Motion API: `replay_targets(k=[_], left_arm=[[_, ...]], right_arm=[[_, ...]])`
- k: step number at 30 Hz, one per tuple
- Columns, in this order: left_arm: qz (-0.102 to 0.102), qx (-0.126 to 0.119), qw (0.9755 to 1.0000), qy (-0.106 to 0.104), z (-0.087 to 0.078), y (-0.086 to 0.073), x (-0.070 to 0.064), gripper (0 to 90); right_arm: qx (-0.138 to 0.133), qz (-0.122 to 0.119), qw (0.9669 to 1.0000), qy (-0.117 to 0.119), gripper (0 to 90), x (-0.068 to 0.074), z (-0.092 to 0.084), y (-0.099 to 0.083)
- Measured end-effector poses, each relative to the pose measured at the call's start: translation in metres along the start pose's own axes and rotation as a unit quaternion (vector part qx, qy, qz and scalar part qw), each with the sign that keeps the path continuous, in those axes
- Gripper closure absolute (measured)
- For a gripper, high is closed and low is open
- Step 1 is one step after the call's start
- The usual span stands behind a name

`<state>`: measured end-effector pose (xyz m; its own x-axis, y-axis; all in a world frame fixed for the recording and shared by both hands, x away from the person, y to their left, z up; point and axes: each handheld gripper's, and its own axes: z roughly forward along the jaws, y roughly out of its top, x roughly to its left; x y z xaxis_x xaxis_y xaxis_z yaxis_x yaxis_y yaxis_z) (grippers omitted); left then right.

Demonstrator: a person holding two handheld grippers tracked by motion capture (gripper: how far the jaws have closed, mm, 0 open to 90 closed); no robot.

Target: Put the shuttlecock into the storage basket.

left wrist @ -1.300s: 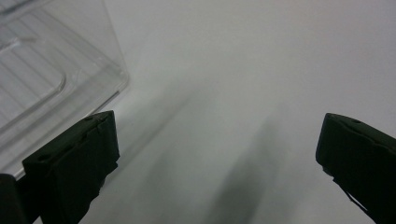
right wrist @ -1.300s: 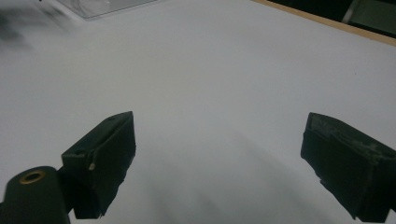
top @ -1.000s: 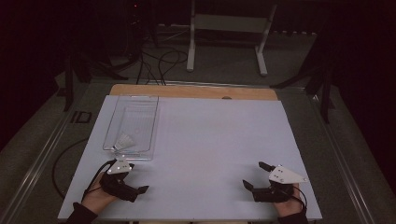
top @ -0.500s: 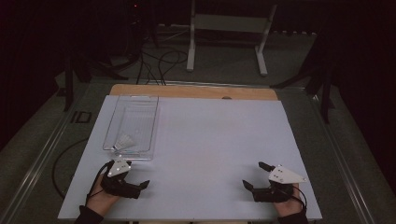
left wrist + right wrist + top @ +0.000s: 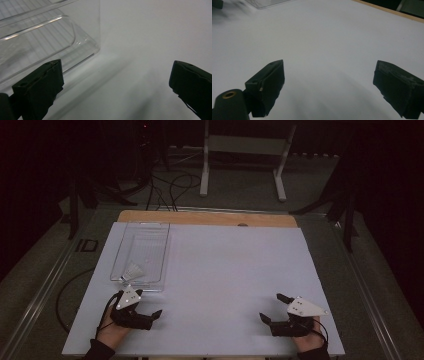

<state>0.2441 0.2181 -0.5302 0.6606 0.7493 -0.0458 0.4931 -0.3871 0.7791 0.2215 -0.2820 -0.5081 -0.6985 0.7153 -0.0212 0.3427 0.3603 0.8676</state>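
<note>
Both the left gripper (image 5: pixel 148 306) and the right gripper (image 5: pixel 274 309) are resting on the tabletop (image 5: pixel 225 270) with fingers spread and empty, the clear bin (image 5: pixel 142 251) sitting just beyond the left fingers, so any grasping appears not yet begun.

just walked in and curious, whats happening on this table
A person holds a two-jaw gripper in each hand over a white table. The left gripper sits just in front of a clear plastic tray, jaws open and empty; something small and white lies in the tray's near end. The right gripper rests at the near right, open too. Neither grips anything yet.
</note>
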Motion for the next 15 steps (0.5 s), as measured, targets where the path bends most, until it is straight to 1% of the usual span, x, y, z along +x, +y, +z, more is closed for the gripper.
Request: replay_targets(k=[1,2,3,6,7,8,11,12,13,14,15], left_arm=[[0.002,-0.004,1.0000,0.005,-0.0016,-0.0011,0.0019,0.3],[0.002,-0.004,1.0000,0.005,-0.0016,-0.0011,0.0019,0.3],[0.000,-0.010,0.9999,0.009,-0.0037,-0.0022,0.0045,0.3],[-0.001,-0.015,0.9998,0.010,-0.0046,-0.0028,0.0056,0.3],[0.000,-0.016,0.9998,0.014,-0.0060,-0.0037,0.0073,0.3],[-0.003,-0.020,0.9997,0.014,-0.0069,-0.0046,0.0082,0.3],[0.000,-0.022,0.9997,0.014,-0.0074,-0.0049,0.0085,0.3],[0.006,-0.029,0.9995,0.014,-0.0076,-0.0050,0.0088,0.3],[0.006,-0.029,0.9995,0.014,-0.0076,-0.0050,0.0088,0.3],[0.016,-0.040,0.9990,0.013,-0.0079,-0.0055,0.0091,0.3],[0.016,-0.040,0.9990,0.013,-0.0079,-0.0055,0.0091,0.3]], right_arm=[[0.000,0.000,1.0000,0.000,10.2,-0.0002,0.0003,-0.0003],[0.000,0.000,1.0000,0.000,10.2,-0.0002,0.0003,-0.0003],[0.000,0.001,1.0000,0.002,10.2,-0.0004,0.0004,-0.0005],[0.000,0.002,1.0000,0.002,10.2,-0.0004,0.0005,-0.0006],[0.000,0.002,1.0000,0.003,10.2,-0.0005,0.0007,-0.0008],[0.002,0.003,1.0000,0.004,10.2,-0.0005,0.0011,-0.0012],[0.001,0.005,1.0000,0.004,10.2,-0.0007,0.0014,-0.0013],[0.003,0.004,1.0000,0.003,10.2,-0.0013,0.0018,-0.0015],[0.003,0.004,1.0000,0.003,10.2,-0.0013,0.0018,-0.0015],[0.004,0.005,1.0000,0.002,10.2,-0.0013,0.0022,-0.0019],[0.004,0.005,1.0000,0.002,10.2,-0.0013,0.0022,-0.0019]])
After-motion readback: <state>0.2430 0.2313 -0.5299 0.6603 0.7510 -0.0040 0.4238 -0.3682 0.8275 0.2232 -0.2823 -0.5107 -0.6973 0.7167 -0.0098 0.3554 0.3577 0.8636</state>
